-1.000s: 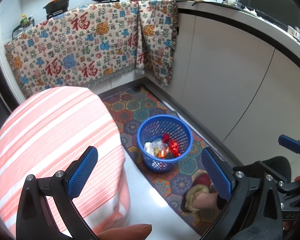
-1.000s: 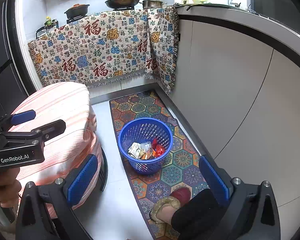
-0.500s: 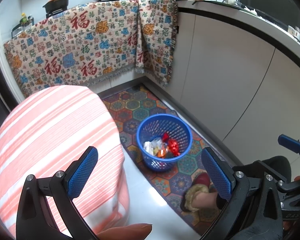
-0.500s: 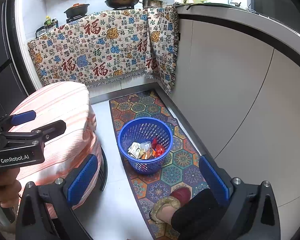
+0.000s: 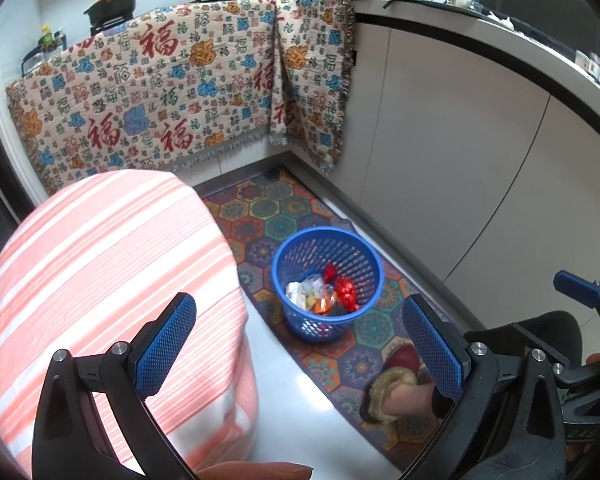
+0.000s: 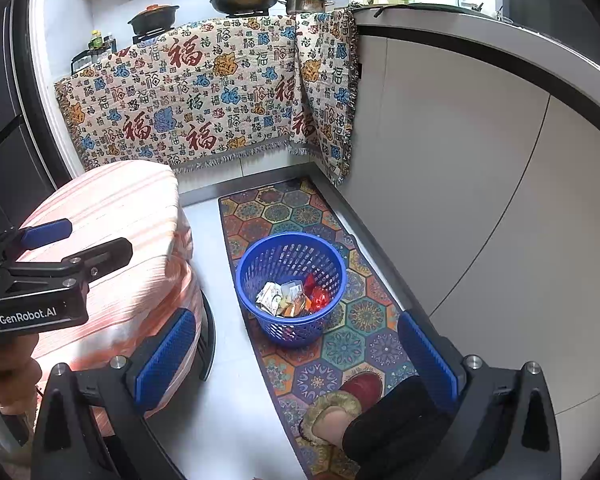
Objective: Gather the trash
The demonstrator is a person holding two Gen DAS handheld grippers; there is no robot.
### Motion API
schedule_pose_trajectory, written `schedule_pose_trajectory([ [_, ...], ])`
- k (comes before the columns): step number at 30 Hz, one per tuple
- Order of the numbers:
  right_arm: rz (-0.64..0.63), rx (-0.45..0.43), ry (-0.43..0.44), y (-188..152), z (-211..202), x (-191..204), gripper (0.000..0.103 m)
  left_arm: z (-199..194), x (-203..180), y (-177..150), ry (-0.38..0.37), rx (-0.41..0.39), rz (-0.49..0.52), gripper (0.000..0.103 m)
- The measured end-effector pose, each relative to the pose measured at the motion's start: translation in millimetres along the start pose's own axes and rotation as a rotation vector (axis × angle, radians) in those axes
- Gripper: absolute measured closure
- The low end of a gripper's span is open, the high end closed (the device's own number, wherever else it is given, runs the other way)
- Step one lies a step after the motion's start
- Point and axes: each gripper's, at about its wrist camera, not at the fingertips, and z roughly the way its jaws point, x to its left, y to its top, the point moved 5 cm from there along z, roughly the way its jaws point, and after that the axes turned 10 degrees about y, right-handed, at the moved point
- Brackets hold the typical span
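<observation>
1. The left gripper [image 5: 300,344] and the right gripper [image 6: 296,354] are both held with fingers spread wide and nothing between them.
2. The trash [image 6: 290,300] is seen lying in the blue basket [image 6: 260,258], which stands on the patterned mat [image 6: 340,344].
3. A striped covered table [image 5: 100,272] is seen just left of the basket.
4. A slippered foot [image 6: 340,404] is planted on the mat, near the basket.
5. White cabinets [image 6: 460,180] bound the right side.
</observation>
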Motion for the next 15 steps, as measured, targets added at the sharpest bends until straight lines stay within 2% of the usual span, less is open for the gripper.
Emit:
schedule_pose_trajectory([
  [9, 0.004, 0.001, -0.003, -1.3, 0.4, -0.7, 0.0, -0.9, -1.6, -0.2, -0.004, -0.002, 0.0, 0.0],
  [15, 0.011, 0.0, -0.007, -2.2, -1.3, -1.9, 0.0, -6.7, -6.6, -0.2, -0.004, -0.032, 0.014, 0.001],
])
